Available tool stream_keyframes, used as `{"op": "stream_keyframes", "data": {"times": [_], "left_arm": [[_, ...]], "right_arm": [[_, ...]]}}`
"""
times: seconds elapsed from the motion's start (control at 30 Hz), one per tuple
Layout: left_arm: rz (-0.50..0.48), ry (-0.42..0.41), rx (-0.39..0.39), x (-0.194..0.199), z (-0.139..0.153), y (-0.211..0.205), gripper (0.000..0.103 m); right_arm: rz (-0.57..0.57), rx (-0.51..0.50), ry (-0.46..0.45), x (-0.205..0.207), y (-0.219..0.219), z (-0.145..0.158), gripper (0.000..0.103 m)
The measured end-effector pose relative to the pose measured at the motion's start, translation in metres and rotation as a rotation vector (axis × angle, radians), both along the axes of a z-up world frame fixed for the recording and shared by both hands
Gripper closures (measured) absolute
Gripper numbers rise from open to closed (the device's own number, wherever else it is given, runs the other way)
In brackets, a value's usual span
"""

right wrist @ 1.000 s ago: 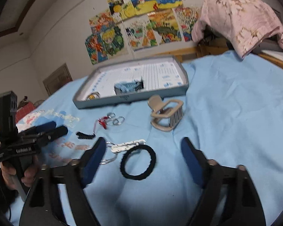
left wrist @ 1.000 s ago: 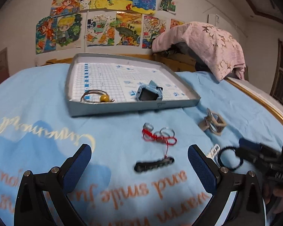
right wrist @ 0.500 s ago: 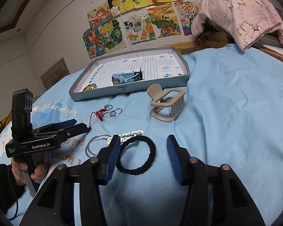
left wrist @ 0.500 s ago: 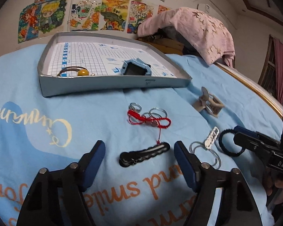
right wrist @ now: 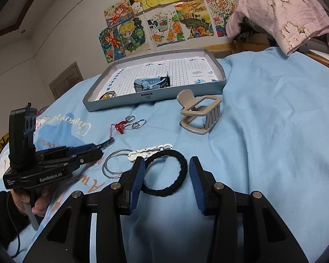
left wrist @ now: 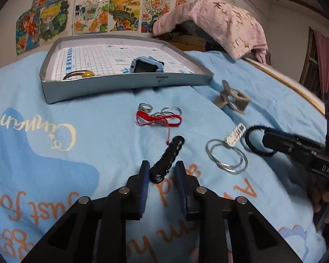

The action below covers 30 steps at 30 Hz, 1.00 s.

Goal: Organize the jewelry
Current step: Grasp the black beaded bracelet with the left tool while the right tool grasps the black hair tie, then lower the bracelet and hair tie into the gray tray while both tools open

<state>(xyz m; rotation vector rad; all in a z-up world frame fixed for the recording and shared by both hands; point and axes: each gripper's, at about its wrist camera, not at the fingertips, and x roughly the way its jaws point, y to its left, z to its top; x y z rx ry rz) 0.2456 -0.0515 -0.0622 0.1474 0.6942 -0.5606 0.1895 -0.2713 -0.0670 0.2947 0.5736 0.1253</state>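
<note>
so far only two things sit in the tray [left wrist: 125,85]: the blue watch [left wrist: 147,65] and a band with a yellow bead [left wrist: 81,74], both near the front wall. everything else is out on the blue blanket [left wrist: 54,131], so i'd say well under half done.

left to sort: the black clip [left wrist: 167,157], the red cord [left wrist: 158,118] tangled with some small rings [left wrist: 145,107], the big wire hoops [left wrist: 227,156], a white clip [left wrist: 235,134], the black hair tie [right wrist: 164,173] and the beige claw clip [right wrist: 200,115].

left gripper [left wrist: 162,177] has just been closing and the near end of the black clip is right between the blue pads. there looks to be a sliver of gap on each side, so i wouldn't call it clamped yet. right gripper [right wrist: 166,176] has been closing too, with the hair tie between its pads, one pad about touching the tie and the other still apart from it. nothing is lifted.

view differences: the left cam shows how the black clip lies, angled away toward the red cord, which the right cam mostly hides behind the left gripper's body. the right cam shows the claw clip's teeth and a hand [right wrist: 36,201] gripping the left tool. the left cam only gets a blurry slice of the other hand at the right edge.
</note>
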Motion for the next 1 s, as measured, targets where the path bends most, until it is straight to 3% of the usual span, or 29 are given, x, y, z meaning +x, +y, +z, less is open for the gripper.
{"op": "stream_keyframes", "data": {"times": [0.27, 0.4, 0.5, 0.8, 0.87, 1.0], "left_arm": [[0.02, -0.068, 0.059, -0.011, -0.002, -0.008, 0.087], [0.033, -0.098, 0.059, -0.019, 0.002, -0.008, 0.088], [0.041, -0.123, 0.043, -0.025, 0.006, -0.006, 0.088], [0.078, -0.19, -0.051, -0.034, 0.025, 0.005, 0.088], [0.107, -0.184, -0.062, -0.025, 0.031, 0.006, 0.088], [0.261, -0.232, -0.092, 0.005, 0.057, 0.013, 0.088]], "right_arm": [[-0.003, 0.0, 0.017, -0.006, -0.001, -0.001, 0.067], [-0.014, 0.011, 0.027, -0.003, -0.003, -0.004, 0.089], [-0.004, 0.016, 0.013, -0.005, -0.002, -0.003, 0.097], [0.052, -0.009, -0.087, -0.004, 0.008, 0.011, 0.098], [0.061, -0.019, -0.119, 0.003, 0.009, 0.02, 0.098], [0.073, -0.051, -0.192, 0.035, 0.013, 0.043, 0.098]]}}
